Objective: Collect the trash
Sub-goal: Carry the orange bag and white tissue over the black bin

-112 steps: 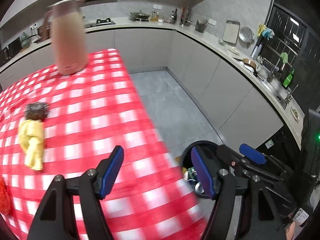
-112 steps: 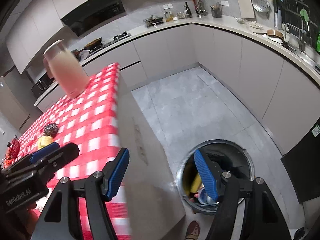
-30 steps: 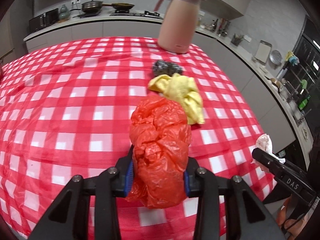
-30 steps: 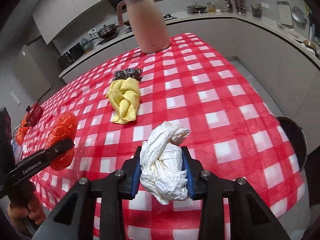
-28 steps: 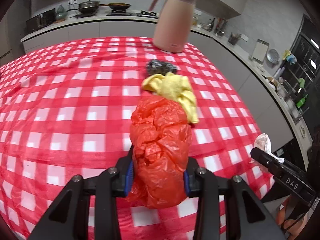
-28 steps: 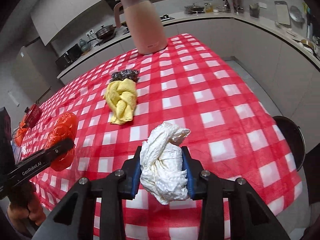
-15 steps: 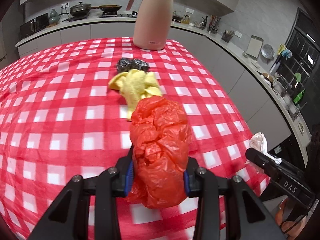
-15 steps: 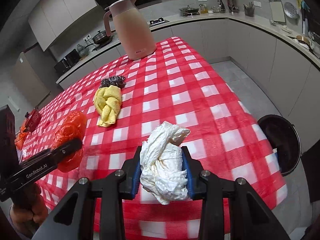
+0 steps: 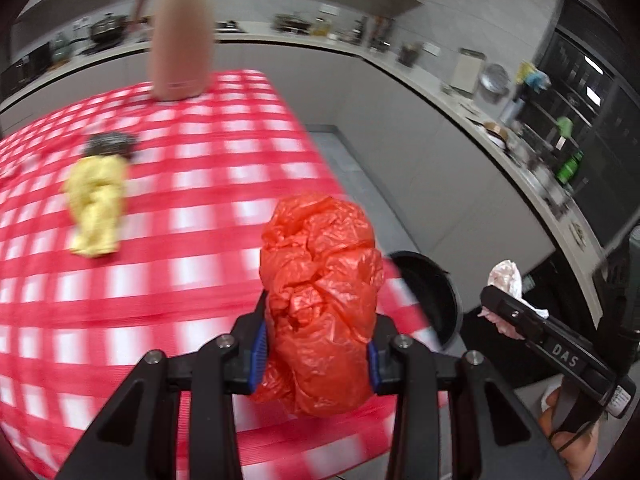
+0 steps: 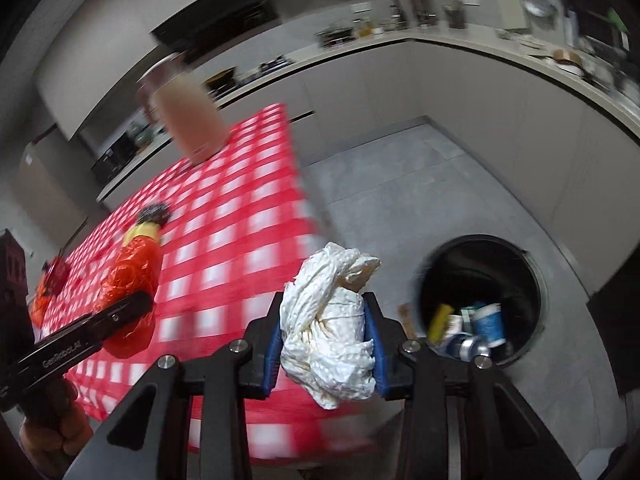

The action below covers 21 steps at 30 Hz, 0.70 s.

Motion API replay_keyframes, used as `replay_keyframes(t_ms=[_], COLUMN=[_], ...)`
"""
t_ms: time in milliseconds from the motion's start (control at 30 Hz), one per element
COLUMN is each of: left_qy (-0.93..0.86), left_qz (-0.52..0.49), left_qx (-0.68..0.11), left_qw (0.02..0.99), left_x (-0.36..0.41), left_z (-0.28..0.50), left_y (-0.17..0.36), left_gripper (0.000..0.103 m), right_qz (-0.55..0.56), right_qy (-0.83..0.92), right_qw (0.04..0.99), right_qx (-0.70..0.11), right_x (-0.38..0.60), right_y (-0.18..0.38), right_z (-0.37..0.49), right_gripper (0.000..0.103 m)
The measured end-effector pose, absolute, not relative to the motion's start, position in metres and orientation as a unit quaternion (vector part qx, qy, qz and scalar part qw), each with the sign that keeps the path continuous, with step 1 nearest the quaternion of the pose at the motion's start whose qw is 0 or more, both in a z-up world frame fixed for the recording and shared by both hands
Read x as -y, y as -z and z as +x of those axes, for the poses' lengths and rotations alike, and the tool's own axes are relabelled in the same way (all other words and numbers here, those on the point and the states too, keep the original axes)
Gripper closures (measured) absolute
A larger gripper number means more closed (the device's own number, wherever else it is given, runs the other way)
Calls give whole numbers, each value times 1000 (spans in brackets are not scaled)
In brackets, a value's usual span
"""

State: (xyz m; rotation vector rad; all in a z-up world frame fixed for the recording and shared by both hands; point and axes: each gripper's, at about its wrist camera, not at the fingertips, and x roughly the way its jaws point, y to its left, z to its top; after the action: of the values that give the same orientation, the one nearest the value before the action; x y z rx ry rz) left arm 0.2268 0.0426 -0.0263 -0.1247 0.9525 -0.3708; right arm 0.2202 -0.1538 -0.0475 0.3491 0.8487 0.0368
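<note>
My left gripper (image 9: 314, 354) is shut on a crumpled orange plastic bag (image 9: 320, 304), held above the right end of the red-checked table (image 9: 192, 248). My right gripper (image 10: 325, 348) is shut on a wad of white paper towel (image 10: 332, 328), out past the table's corner. A round black trash bin (image 10: 482, 300) stands on the floor to the right, with cans, a blue cup and a yellow item inside. The bin's rim (image 9: 428, 280) shows behind the orange bag in the left wrist view. The other gripper and its load appear at each view's edge.
A yellow cloth (image 9: 96, 204) and a steel scourer (image 9: 110, 144) lie on the table, with a tall pink thermos jug (image 9: 180, 40) at its far end. Grey cabinets and a cluttered counter (image 10: 520, 52) curve around the tiled floor (image 10: 400, 184).
Both grippers have swept right across the table toward its end, each still holding its load. The bin and floor have come into view; the yellow cloth and jug slid left.
</note>
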Motion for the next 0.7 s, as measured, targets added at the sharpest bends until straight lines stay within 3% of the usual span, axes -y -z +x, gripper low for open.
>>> replay_keyframes(t_ms=[700], left_qy=[234], left_qz=[-5], left_qx=[-512], left_qw=[827], left_x=[136], left_z=[253], left_y=[74], left_gripper=[63], right_qz=[225], right_qy=[53], right_qw=[876], right_qx=[-423], right_x=[321], right_y=[104], right_z=[232], right_gripper=[64])
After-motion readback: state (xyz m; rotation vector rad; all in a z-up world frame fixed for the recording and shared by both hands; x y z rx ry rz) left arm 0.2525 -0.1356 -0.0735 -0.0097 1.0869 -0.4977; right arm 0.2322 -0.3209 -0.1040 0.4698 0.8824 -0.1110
